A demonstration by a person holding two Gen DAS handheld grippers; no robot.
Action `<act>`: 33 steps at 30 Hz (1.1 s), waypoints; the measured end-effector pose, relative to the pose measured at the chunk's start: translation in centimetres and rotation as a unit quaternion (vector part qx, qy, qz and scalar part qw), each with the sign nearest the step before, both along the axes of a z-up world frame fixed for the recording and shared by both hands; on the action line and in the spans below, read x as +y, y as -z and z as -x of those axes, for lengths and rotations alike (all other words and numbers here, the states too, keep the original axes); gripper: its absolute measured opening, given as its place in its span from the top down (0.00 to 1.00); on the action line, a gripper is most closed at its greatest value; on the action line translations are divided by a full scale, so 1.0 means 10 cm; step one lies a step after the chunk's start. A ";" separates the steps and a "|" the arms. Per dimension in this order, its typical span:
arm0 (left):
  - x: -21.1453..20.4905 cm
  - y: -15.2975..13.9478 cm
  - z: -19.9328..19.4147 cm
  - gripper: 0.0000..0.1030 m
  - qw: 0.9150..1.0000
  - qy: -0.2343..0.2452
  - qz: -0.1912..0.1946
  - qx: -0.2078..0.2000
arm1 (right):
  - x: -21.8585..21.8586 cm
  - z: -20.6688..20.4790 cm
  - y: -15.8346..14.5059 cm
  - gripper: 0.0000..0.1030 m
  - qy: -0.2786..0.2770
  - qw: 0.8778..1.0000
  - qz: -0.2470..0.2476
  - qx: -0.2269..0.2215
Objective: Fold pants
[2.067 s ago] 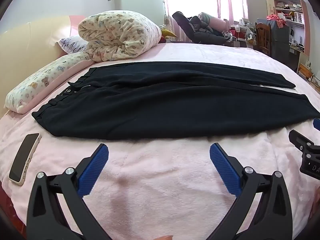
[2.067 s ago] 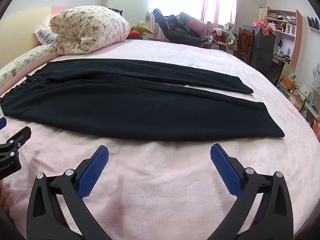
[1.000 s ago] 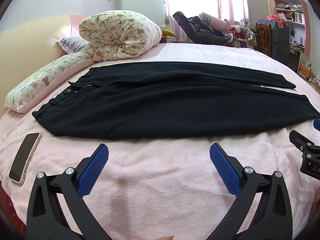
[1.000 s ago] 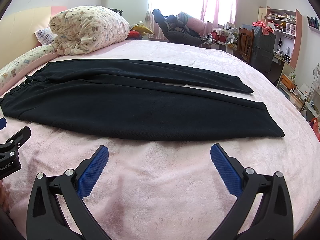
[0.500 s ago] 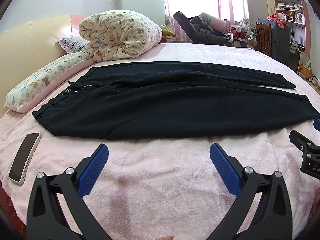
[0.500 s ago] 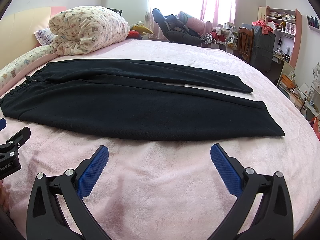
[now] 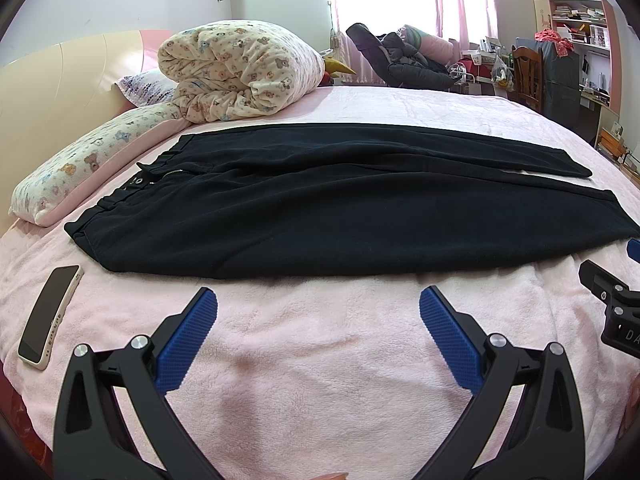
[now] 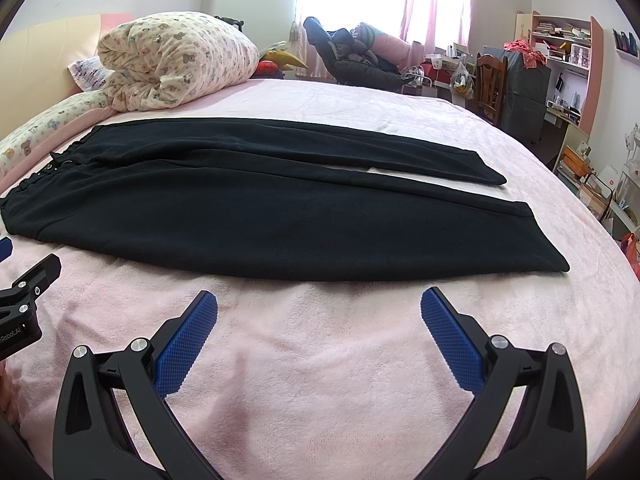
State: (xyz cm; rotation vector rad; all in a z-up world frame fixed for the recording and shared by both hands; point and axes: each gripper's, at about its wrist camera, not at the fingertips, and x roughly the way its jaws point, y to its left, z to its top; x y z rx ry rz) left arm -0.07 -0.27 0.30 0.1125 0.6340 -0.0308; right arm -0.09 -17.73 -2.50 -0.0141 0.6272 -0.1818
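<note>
Left wrist view: the pants (image 7: 340, 216) lay flat and full length across the pink bed (image 7: 320, 360), waistband left, no fold made. The left gripper (image 7: 318, 312) was spread wide, holding nothing, near the pants' near edge.

Right wrist view: the right gripper (image 8: 319, 312) was likewise spread and held nothing. All folding remained.

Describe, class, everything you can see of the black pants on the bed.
The black pants lie flat and unfolded on the pink blanket, waistband toward the patterned pillow, legs stretching right and slightly parted at the hems. The fabric looks soft and matte; a small button and a zipper show at the open fly. Neither tool touches them.
</note>
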 end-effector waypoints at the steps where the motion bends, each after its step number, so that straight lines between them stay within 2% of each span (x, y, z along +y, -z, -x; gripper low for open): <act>1: 0.00 -0.01 0.00 0.02 1.000 0.000 0.000 0.000 | 0.00 0.00 0.00 0.01 0.000 1.000 0.000 0.000; 33: -0.05 -0.01 0.02 0.02 1.000 0.000 -0.002 0.002 | -0.02 0.01 -0.01 0.01 0.001 1.000 -0.004 -0.002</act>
